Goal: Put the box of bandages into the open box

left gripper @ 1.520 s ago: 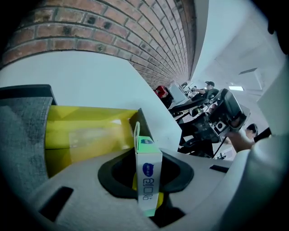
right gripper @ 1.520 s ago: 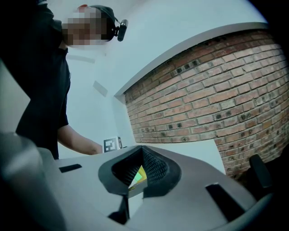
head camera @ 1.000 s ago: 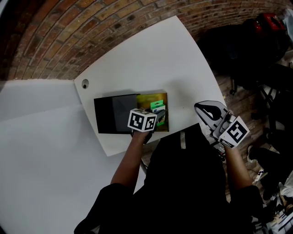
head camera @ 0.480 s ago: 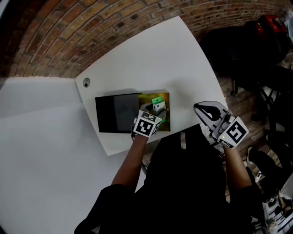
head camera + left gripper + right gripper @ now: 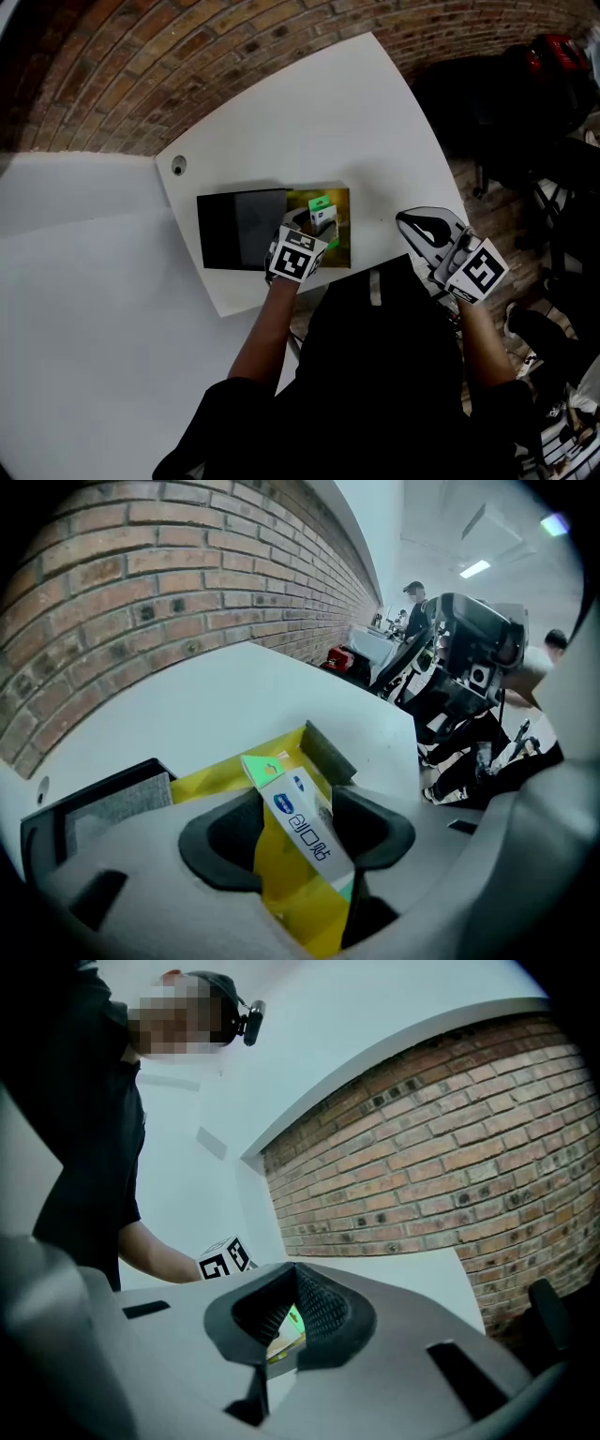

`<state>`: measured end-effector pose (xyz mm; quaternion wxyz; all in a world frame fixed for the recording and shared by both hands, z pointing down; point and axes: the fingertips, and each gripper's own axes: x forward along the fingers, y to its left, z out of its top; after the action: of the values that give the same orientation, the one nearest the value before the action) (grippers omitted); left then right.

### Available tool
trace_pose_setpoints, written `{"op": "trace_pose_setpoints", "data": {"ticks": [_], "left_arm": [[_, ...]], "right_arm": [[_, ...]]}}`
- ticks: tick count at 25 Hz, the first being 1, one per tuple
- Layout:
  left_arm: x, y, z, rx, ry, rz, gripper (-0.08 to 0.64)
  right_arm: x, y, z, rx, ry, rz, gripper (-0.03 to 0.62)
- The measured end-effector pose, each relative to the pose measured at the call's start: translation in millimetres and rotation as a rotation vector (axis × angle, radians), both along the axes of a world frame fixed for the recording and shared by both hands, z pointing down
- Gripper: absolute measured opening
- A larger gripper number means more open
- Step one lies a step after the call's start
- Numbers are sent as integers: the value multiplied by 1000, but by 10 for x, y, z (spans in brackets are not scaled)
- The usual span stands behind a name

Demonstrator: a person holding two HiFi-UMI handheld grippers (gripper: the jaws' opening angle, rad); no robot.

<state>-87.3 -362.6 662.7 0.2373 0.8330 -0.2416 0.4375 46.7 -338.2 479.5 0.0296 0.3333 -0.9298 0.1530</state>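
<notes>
One brick wall (image 5: pixel 187 56) runs across the top of the head view, with a white table (image 5: pixel 309 112) below it reaching from upper right toward centre. Person in dark top fills the bottom centre, bare left forearm (image 5: pixel 267 328) reaching up to the table's near edge.

Black lid (image 5: pixel 234 230) lies flat on the table, left of centre, touching the open box (image 5: pixel 342 234), which has a yellow inside and sits just right of the lid.

Left gripper (image 5: pixel 295 836) is over the near side of the open box, jaws opening. The box of bandages (image 5: pixel 322 212) stands between them, inside the open box. It is tilted, with its green end up and its white side with blue print facing the left gripper view. Yellow shows between the left jaw and the box, so that side is free. The right jaw sits right beside it, and contact there is hard to call.

Right gripper (image 5: pixel 284 1326) is at centre right of the head view, off the table's right edge and well apart from the open box. Its jaws look drawn together, with only a sliver of gap and nothing in it.

Small round hole (image 5: pixel 178 167) sits in the table's left corner, above the lid.
</notes>
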Motion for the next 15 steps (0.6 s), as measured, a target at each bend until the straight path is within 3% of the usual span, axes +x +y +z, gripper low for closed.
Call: {"op": "trace_pose_setpoints", "data": {"ticks": [15], "left_arm": [[-137,-105,-128,85,0,-39,241]], "right_arm": [[-80,41,4,2,-3,-14,6]]}}
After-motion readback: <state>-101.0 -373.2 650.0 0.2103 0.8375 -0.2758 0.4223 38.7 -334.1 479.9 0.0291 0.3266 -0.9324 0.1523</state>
